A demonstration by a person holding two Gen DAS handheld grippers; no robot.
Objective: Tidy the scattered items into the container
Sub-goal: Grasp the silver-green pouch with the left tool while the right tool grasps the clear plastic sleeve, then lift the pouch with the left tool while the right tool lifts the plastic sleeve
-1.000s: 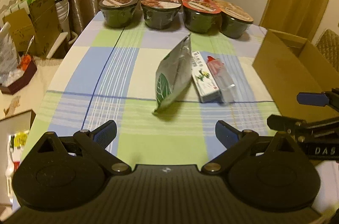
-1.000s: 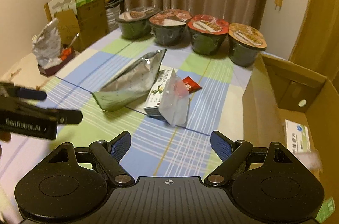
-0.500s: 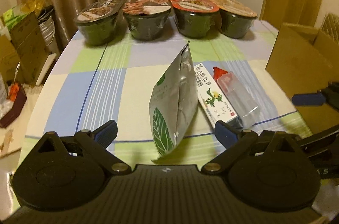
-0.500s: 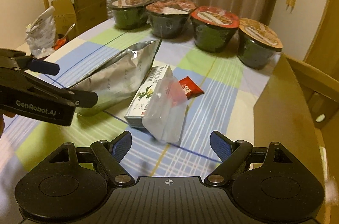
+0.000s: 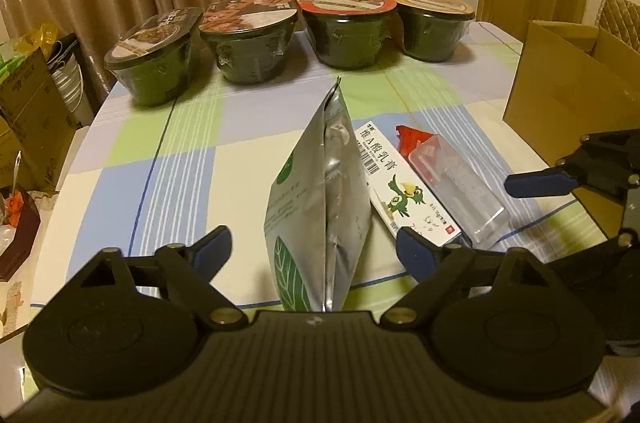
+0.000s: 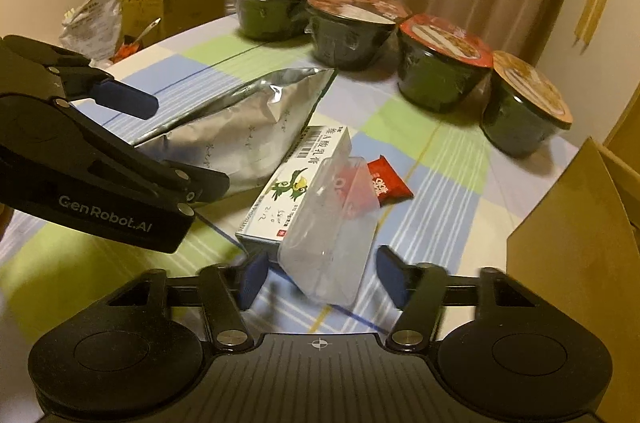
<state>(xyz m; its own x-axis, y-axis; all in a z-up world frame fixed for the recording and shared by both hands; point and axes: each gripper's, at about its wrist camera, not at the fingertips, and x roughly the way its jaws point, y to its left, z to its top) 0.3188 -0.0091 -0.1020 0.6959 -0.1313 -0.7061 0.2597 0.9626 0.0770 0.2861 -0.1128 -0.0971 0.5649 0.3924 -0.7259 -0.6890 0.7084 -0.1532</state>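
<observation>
1. Your left gripper [image 5: 314, 251] has its jaws wide apart with nothing between the pads. The silver foil pouch [image 5: 320, 199] stands on its edge directly ahead, its near bottom corner between the two fingers but touching neither.
2. Your right gripper [image 6: 320, 277] is also spread apart and empty, with the near end of the clear plastic case [image 6: 332, 235] sitting between its blue pads [image 6: 252, 277].
3. All of this lies on the checked tablecloth [image 5: 180, 159]. The white ointment box [image 5: 404, 195] lies between pouch and case, touching both, and the case leans partly on top of it. A small red sachet [image 6: 386, 183] peeks out from behind the case.
4. The cardboard box [image 6: 568, 247] you are filling stands open just to the right of the pile.
5. Expect the pouch to be light, crinkly and slippery. It will likely buckle, so pinch it across the flat faces near the bottom seam.
6. Its long axis runs away from you, with the pointed top corner aimed at the four noodle bowls [image 5: 344, 27].
7. The case looks rigid, smooth and light. Take it across its narrow width, as it may slide off the ointment box.
8. The case and the ointment box both run lengthwise, roughly parallel to the pouch.
</observation>
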